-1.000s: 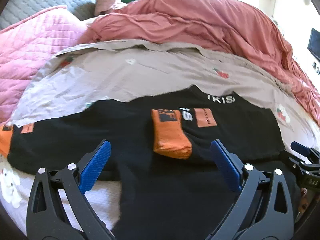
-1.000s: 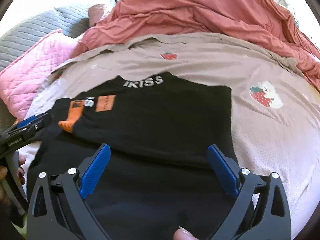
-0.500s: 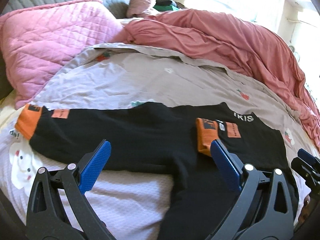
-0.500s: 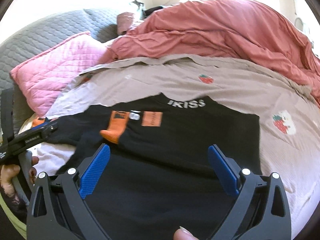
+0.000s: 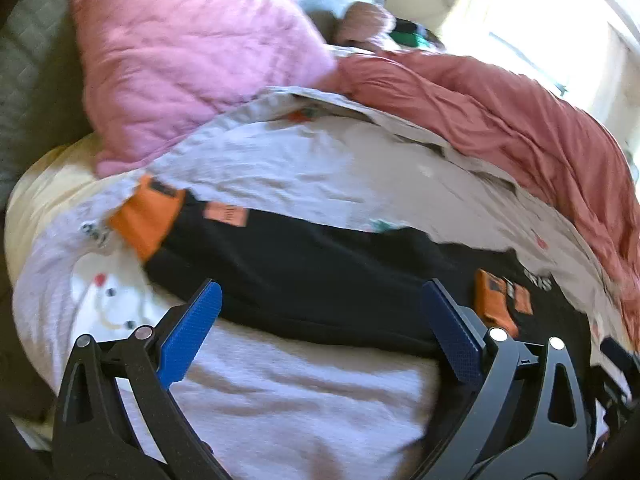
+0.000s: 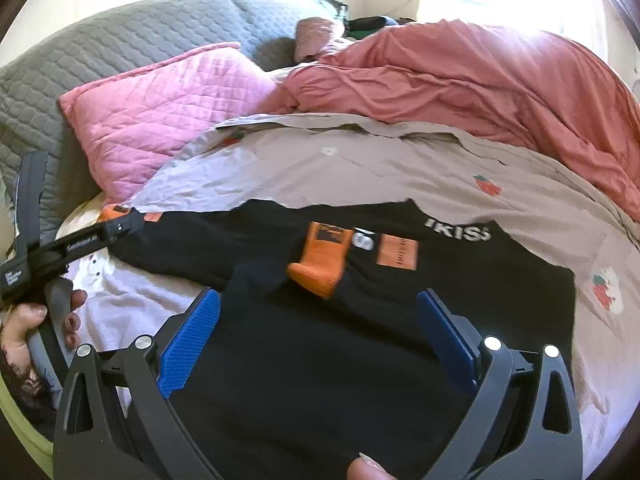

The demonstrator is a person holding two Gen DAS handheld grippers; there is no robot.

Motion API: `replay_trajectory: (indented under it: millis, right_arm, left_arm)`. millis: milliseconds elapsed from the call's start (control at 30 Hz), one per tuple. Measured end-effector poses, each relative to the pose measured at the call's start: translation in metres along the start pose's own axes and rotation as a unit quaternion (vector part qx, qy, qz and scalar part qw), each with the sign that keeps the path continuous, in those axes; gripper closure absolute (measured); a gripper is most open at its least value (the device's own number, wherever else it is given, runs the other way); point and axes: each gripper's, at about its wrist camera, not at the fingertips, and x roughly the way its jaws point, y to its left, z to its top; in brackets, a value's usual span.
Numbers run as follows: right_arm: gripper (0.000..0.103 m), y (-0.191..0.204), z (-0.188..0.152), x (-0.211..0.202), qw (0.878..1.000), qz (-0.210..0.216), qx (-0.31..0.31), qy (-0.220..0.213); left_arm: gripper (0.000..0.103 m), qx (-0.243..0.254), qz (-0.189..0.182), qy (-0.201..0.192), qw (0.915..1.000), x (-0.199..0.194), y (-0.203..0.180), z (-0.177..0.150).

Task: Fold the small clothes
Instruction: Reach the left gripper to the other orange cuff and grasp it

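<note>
Black long-sleeved top with orange cuffs (image 6: 320, 340) lies flat on the beige strawberry-print bedsheet (image 6: 400, 168), one sleeve folded across the chest, the other stretched out left. Left gripper (image 5: 320, 332) spread wide, holding nothing, above the outstretched sleeve. Right gripper (image 6: 320, 332) likewise wide, over the body.

Left gripper (image 5: 320, 332): black skeletal frame, triangular cut-outs in each arm, two silver rivet heads per side; inner faces carry blue pads (image 5: 188, 336) with fine ribbed texture. Seen from the right wrist view, its black body bears small white lettering, unreadable, on a side label and along the bar.

Right gripper (image 6: 318, 334): same build, black frame, silver rivets, blue textured pads (image 6: 188, 344).

Left hand (image 6: 36, 320): bare skin, dark-painted fingernails, around a grey handle.

Right hand: only one fingertip (image 6: 366, 470) visible at the near edge, pale nail.
</note>
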Motion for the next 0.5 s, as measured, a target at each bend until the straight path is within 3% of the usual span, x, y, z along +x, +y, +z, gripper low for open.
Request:
replay_trajectory:
  millis: [233,500]
  right_arm:
    - [0.005,0.036,0.004,0.020,0.999,0.027,-0.034,0.011]
    - [0.005,0.074,-0.005,0.048,0.995,0.059,-0.070,0.042]
  left_arm:
    - [0.010,-0.063,0.043,-0.008,0.9970,-0.002,0.047,0.009]
    - [0.010,-0.133,0.085,0.004,0.9874,0.009,0.091,0.011]
